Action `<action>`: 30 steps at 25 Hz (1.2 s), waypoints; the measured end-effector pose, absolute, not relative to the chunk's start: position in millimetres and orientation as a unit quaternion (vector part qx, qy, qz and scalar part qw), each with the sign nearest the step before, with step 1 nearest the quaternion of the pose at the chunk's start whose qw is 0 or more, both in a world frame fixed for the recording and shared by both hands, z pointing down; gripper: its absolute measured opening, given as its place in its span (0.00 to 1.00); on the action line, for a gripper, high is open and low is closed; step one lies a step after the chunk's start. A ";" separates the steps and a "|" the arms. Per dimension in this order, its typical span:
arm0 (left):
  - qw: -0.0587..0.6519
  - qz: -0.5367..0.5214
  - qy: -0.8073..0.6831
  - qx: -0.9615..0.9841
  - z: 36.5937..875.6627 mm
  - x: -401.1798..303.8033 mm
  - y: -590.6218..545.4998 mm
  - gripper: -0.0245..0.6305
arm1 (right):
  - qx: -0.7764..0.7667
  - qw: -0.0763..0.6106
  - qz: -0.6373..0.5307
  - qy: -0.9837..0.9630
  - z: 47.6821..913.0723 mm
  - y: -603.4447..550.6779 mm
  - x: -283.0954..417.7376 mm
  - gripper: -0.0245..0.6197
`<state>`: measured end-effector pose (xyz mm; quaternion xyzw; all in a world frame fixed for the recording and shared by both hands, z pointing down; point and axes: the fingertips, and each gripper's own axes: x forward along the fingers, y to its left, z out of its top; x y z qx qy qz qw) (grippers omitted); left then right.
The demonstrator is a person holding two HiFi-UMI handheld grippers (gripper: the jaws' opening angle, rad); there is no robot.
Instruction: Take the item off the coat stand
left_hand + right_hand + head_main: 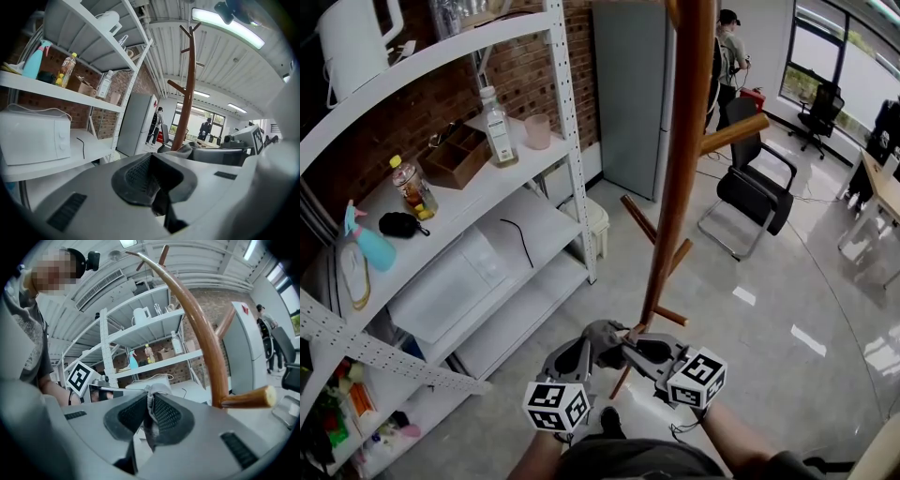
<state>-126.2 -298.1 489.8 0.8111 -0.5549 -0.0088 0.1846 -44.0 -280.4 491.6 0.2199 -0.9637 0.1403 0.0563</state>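
Observation:
A tall wooden coat stand [680, 169] rises in the middle of the head view, with bare pegs sticking out of its pole. Low in front of its foot, both grippers meet on a small grey cloth [606, 335]. My left gripper [592, 354] is shut on one end of the cloth, which is pinched between its dark pads [140, 176]. My right gripper [639, 351] is shut on the other end; a fold of the cloth [151, 401] sticks up between its pads. The stand's pole [206, 343] curves up just past the right gripper.
A white shelving unit [567, 112] stands at the left with a bottle [499, 127], a blue spray bottle [367, 242] and a cardboard box [455, 155]. A black chair [750, 192] is behind the stand. A person [729, 56] stands far back. A grey cabinet [633, 94] stands against the wall.

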 end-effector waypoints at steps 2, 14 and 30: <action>0.182 -0.010 -0.561 0.807 487.9 -129.6 -291.4 0.05 | 0.210 0.058 0.138 -0.966 490.9 -272.1 -47.1 0.11; 0.176 -0.011 -0.594 0.785 480.7 -133.7 -225.2 0.05 | 0.174 0.071 0.142 -0.972 499.9 -209.7 -39.2 0.11; 0.172 -0.007 -0.596 0.785 476.2 -77.4 -113.3 0.05 | 0.176 0.072 0.152 -0.970 501.1 -118.7 17.3 0.11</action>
